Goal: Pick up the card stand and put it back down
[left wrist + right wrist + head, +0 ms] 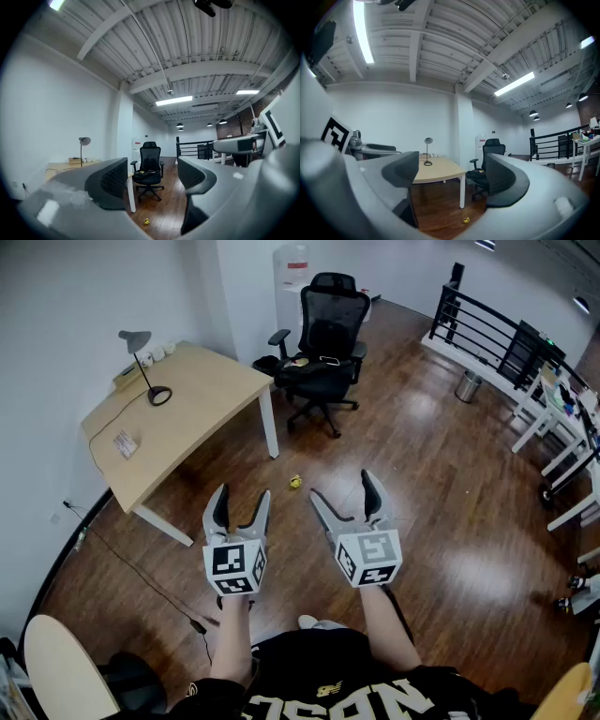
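A small card stand (125, 442) with a printed card sits on the light wooden desk (202, 399), near its left edge. Both grippers hang level over the wooden floor, right of the desk and well short of the stand. In the head view my left gripper (242, 502) is open with nothing between its jaws. Beside it, my right gripper (345, 493) is spread wide and is just as empty. The left gripper view looks between the open left gripper (152, 176) at the chair. Through the open right gripper (454, 173), the right gripper view shows the desk (436, 171).
A grey desk lamp (145, 362) with a trailing cable and small boxes stand on the desk. A black office chair (323, 343) is beyond it, and a small yellow object (294, 482) lies on the floor. A black railing (487, 329), a bin (467, 387) and white tables are at right.
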Demonstrator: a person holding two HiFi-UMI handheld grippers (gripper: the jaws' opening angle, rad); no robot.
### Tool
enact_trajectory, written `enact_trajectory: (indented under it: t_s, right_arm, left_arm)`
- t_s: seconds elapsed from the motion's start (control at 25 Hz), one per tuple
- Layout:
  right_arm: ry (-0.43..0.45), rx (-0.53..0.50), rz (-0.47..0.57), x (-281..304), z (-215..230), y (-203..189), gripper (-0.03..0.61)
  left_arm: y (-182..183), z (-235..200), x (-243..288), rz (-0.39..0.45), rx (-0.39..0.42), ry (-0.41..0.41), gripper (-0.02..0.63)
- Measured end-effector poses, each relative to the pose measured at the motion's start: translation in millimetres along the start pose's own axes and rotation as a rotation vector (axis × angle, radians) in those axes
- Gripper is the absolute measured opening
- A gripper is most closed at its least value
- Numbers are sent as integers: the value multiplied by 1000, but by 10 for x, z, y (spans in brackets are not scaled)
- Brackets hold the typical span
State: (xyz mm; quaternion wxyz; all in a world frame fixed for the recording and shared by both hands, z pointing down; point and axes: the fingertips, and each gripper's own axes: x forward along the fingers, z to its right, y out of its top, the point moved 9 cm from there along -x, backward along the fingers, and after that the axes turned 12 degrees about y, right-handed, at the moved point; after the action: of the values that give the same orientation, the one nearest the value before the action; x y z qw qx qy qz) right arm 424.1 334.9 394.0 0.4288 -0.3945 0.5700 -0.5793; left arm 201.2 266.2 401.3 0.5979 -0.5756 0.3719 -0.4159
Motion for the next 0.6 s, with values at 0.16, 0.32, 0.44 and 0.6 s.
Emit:
enact_trajectory:
  t_s: [0.16, 0.32, 0.44, 0.6]
  right_arm:
    - [11, 24, -20, 124, 209, -103, 442]
    - [36, 39, -28, 485, 224, -142, 442]
    - [64, 27, -38, 912, 165, -181, 442]
    - [113, 9, -40, 1632, -13, -121, 440]
  left_arm:
    - [-46, 104, 235, -24, 13, -10, 334]
    - [-57, -115, 482, -41, 24, 5, 334]
    - [-90, -436, 724, -38, 16, 30, 334]
    - [-20, -963, 1060, -24, 16, 48, 334]
